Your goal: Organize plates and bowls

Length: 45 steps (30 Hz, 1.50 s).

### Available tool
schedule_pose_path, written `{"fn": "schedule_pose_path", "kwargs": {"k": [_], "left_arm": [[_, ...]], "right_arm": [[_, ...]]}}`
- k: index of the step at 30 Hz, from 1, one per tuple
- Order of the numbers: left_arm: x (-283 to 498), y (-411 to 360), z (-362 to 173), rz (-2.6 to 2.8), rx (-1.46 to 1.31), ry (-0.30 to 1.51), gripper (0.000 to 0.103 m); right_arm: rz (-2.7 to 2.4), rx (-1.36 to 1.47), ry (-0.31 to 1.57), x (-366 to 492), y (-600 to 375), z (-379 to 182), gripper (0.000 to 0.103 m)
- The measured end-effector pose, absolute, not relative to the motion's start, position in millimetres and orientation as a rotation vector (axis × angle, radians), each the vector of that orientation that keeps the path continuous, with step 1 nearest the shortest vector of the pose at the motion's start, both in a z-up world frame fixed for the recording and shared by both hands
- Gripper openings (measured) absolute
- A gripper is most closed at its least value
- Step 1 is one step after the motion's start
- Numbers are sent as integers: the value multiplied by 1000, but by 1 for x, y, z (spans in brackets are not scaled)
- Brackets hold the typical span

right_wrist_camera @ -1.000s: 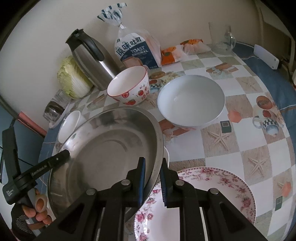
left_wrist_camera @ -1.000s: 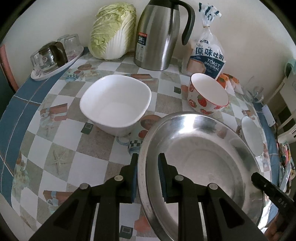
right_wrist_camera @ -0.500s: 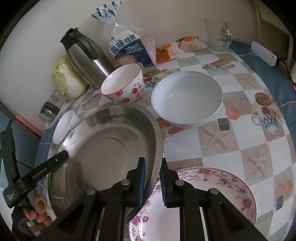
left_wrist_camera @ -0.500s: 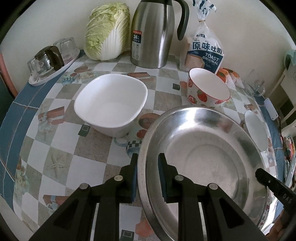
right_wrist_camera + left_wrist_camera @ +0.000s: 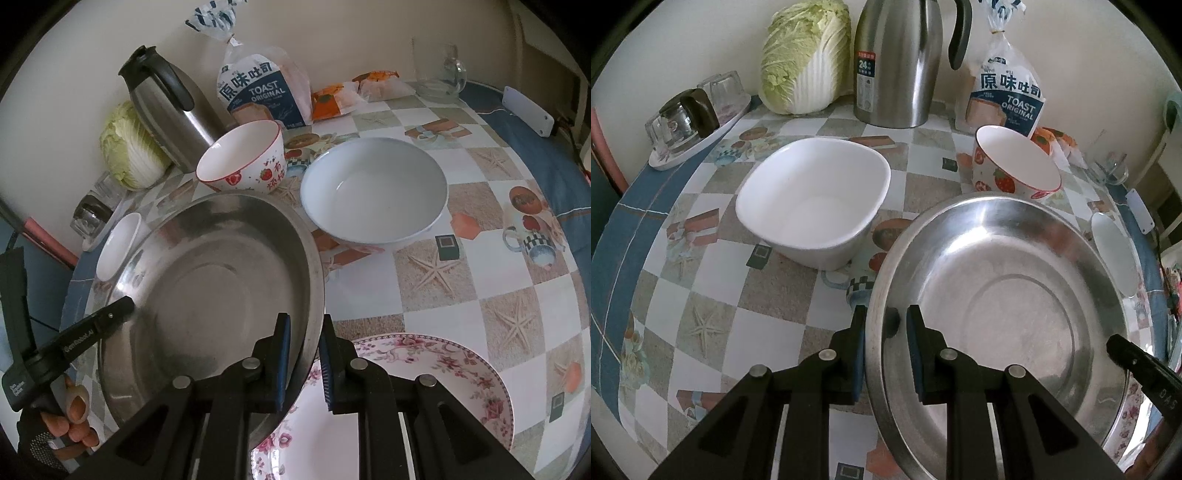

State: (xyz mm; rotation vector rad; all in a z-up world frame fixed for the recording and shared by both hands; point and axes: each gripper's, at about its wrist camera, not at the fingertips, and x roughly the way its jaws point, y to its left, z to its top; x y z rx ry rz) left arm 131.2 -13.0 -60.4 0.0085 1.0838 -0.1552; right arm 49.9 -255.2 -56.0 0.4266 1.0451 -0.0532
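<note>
Soft daylight, heavy fisheye bend across a crowded kitchen table.

Even, diffuse light fills both wrist views, leaving only faint shadows under the white square bowl (image 5: 816,206) and the round white bowl (image 5: 373,192). The steel basin (image 5: 1004,295) throws a pale streak of glare along its upper inner wall and a smeared reflection near its rim; the steel thermos jug (image 5: 897,62) carries a bright vertical highlight. Black vignette rounds every corner, and the checked tablecloth (image 5: 713,295) curves strongly toward the edges. Focus holds at centre; the floral plate (image 5: 443,369) softens slightly, and the drinking glasses (image 5: 683,122) near the rim look smeared.
</note>
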Motion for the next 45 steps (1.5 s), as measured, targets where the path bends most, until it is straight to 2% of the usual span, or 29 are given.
{"fn": "schedule_pose_path", "kwargs": {"k": [45], "left_arm": [[134, -19, -65, -152, 57, 1107, 22]], "right_arm": [[-80, 423, 1062, 51, -256, -60, 17]]}}
